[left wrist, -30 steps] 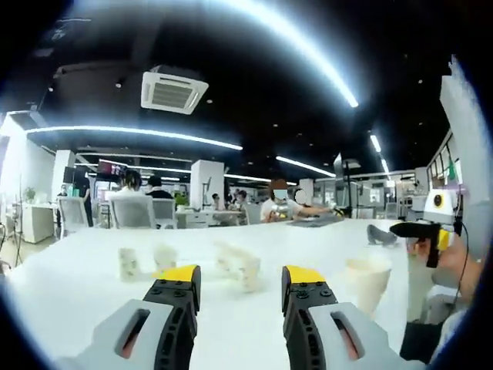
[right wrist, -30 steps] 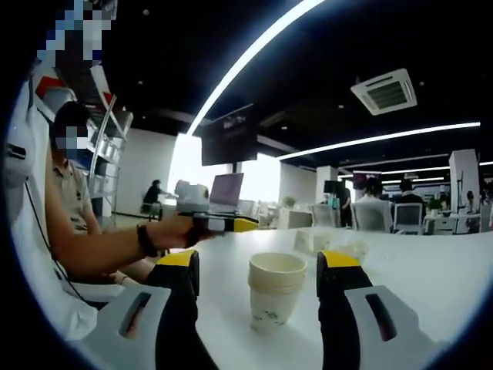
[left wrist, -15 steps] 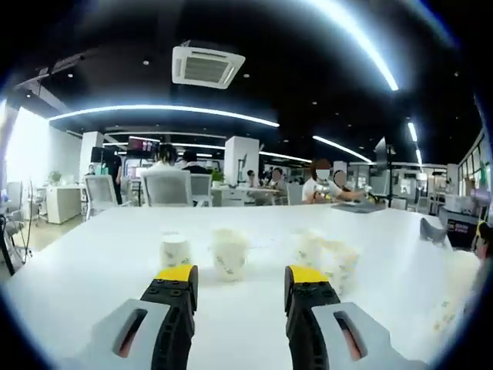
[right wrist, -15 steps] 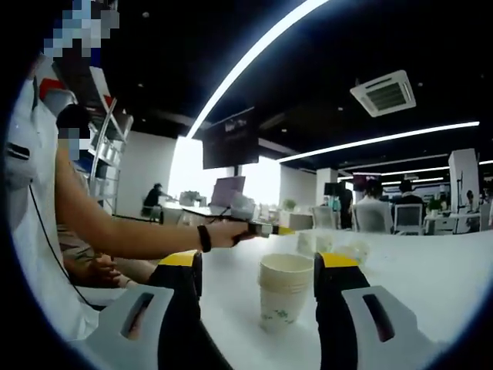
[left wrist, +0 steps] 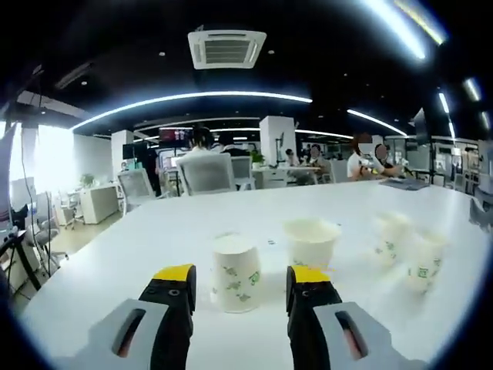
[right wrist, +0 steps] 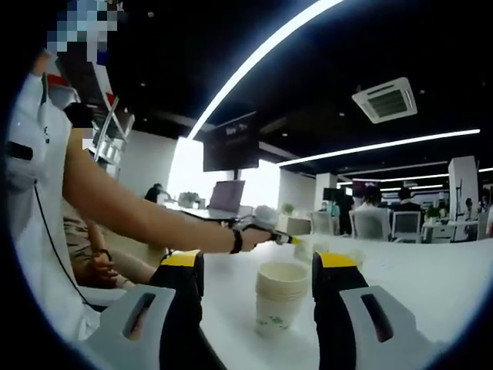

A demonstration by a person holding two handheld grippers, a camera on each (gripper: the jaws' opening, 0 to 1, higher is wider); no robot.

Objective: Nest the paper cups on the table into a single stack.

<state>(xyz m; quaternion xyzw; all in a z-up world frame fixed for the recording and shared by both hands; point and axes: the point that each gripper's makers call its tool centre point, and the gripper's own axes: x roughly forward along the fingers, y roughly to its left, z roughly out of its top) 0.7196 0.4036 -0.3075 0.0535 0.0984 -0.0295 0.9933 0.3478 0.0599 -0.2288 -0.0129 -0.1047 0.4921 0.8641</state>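
The upturned cup (left wrist: 235, 273) stands on the white table (left wrist: 115, 254) between the tips of the left gripper (left wrist: 239, 279), its closed base up and its mouth down against the tabletop, so its long axis runs straight up from the table. The jaws are spread wide to either side of it and touch nothing. Just behind it and a little right stands an open cup (left wrist: 311, 241), mouth up. Further right of that are two more cups (left wrist: 391, 237), (left wrist: 424, 260), also mouth up, though blur hides their detail.

In the right gripper view, a stack of cups (right wrist: 280, 295) sits upright on the table, mouth up, between the spread jaws of the right gripper (right wrist: 258, 266), which is not clamped on it. Beyond the stack a person's hand (right wrist: 254, 228) reaches across, with a wristband on the forearm.

The main hazard is the upturned cup's direction: base up, it cannot drop into the stack, so it needs turning over first, and a light paper wall could crush or slip in a tight or off-centre grip. Closing the jaws low, near the wider rim, could also skid it across the smooth table into the open cup behind. The stack, free-standing and tall, may tip if a cup is pushed in at an angle.
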